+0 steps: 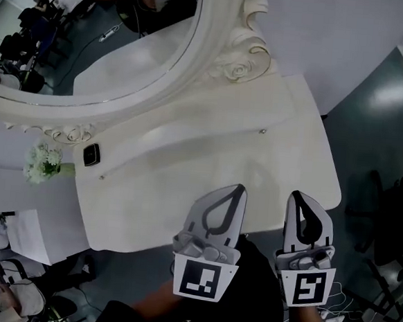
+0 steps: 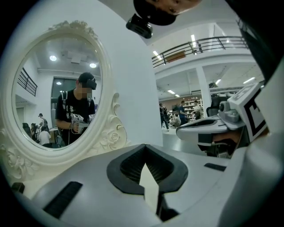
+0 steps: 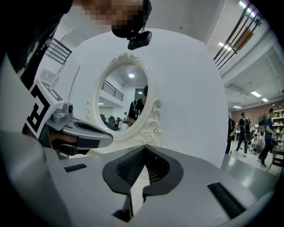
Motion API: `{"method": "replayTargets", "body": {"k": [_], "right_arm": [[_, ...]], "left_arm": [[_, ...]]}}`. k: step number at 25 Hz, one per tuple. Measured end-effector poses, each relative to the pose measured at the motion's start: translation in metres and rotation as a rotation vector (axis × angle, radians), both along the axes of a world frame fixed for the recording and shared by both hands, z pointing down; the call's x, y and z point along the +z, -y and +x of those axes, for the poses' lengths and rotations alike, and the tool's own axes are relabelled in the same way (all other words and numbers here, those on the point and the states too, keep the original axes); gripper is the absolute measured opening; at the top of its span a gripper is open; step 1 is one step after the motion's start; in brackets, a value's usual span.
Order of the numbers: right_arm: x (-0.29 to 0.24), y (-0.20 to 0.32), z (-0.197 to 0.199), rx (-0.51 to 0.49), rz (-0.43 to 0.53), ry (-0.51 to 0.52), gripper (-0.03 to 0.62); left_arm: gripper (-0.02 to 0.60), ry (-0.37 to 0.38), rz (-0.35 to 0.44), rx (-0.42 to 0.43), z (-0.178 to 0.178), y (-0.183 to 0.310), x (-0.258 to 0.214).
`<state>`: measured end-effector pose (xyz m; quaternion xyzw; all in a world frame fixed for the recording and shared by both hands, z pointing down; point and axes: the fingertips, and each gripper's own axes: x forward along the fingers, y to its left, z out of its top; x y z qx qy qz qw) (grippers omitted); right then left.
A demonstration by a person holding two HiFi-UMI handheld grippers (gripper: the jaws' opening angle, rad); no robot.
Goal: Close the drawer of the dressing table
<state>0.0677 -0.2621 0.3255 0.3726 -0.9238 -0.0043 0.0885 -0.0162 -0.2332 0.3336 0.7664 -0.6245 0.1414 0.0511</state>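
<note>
Two grippers hover over the front edge of the dressing table (image 1: 149, 208), the left gripper (image 1: 237, 189) and right gripper (image 1: 297, 196) both pinched together on nothing. We see no drawer jutting past that edge, so we judge it's tucked in underneath, though the top hides it and a half-seated drawer could slip by us. One careless swing forward and those hard tips could chip the mirror (image 1: 93, 37) or its scrolled, rose-carved frame (image 1: 240, 63). The tabletop is smooth, glossy cream with rounded corners, and soft white flowers (image 1: 43, 162) sit at the left.
</note>
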Motion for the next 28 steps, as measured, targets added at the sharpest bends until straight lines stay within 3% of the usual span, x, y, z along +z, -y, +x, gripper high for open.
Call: {"method": "replayTargets", "body": {"k": [16,28], "right_arm": [[-0.033,-0.032,0.021,0.022,0.043,0.063,-0.002],[-0.038,-0.041,0.036,0.038,0.046,0.073,-0.003]], "left_arm": [[0.002,0.031,0.095,0.031,0.023,-0.017,-0.044],[0.002,0.037,0.119,0.066,0.045,-0.025,-0.053]]}}
